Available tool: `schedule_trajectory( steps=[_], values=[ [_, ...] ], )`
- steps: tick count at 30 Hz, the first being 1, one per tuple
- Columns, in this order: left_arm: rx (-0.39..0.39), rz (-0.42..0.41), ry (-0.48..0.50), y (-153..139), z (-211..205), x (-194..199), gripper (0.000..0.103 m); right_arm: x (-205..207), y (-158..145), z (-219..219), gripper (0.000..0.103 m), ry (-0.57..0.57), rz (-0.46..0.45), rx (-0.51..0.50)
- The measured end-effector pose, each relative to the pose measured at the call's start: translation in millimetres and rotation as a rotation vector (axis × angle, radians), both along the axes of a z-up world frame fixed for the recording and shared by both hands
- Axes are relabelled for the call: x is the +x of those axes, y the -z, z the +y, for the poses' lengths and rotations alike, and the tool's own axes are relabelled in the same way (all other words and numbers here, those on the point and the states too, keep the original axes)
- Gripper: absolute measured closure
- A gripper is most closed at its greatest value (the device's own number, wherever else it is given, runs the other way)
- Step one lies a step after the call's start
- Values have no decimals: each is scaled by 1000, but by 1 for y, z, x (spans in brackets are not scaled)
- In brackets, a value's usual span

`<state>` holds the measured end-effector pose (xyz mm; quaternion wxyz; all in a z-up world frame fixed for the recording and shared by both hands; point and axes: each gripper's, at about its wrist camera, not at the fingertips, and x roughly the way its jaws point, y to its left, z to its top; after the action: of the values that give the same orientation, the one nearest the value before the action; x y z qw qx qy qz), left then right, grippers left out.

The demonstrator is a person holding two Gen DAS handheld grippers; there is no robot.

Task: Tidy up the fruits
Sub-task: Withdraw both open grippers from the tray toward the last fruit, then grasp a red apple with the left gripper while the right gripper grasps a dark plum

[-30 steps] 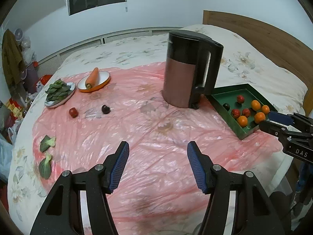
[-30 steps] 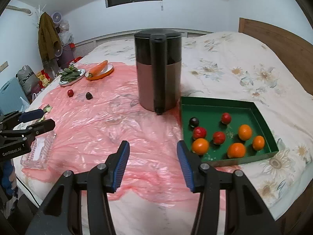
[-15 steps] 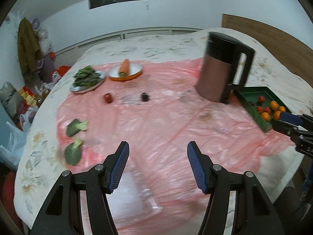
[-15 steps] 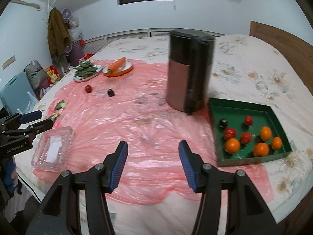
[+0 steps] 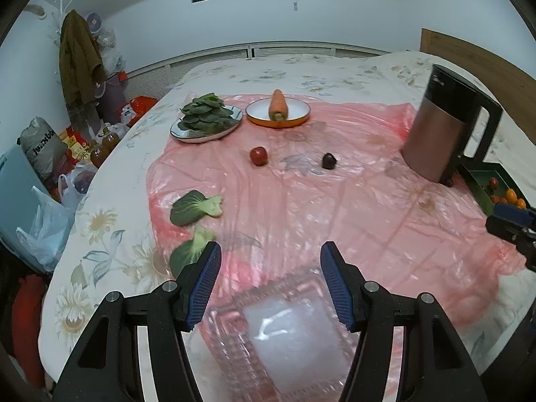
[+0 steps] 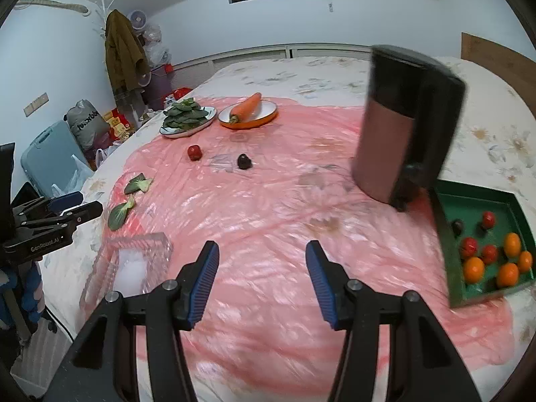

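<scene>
The left gripper [image 5: 270, 283] points forward and steeply downward, its two black arms reaching out from the bottom of its own camera's view. Its blue ribbed pads [image 5: 205, 284] stand apart with nothing between them. In the right camera's view this same gripper shows at the left edge, seen from the side, its blue-tipped fingers held level.

The right gripper [image 6: 262, 283] tilts downward at a similar angle. Its jaws are spread wide, empty, the blue pads [image 6: 320, 283] facing each other. Its tip also shows at the right edge of the left camera's view.
</scene>
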<state>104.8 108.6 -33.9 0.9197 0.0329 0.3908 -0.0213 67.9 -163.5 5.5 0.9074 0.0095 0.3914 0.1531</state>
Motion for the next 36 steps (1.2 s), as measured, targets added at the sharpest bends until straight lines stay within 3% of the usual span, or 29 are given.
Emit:
schedule_trajectory(
  steps=[11, 19, 28, 36],
  values=[
    [-48, 10, 37, 7, 22, 84, 47, 86, 28, 64, 22, -46, 15, 48],
    [-101, 77, 23, 43, 29, 178, 48, 173, 64, 93, 25, -32, 79, 79],
    [-138, 147, -8, 61, 32, 223, 50, 223, 84, 99, 36, 22, 156, 86],
    [-154, 222, -8, 78, 29, 247, 59, 246, 98, 103, 47, 58, 213, 110]
  ],
)
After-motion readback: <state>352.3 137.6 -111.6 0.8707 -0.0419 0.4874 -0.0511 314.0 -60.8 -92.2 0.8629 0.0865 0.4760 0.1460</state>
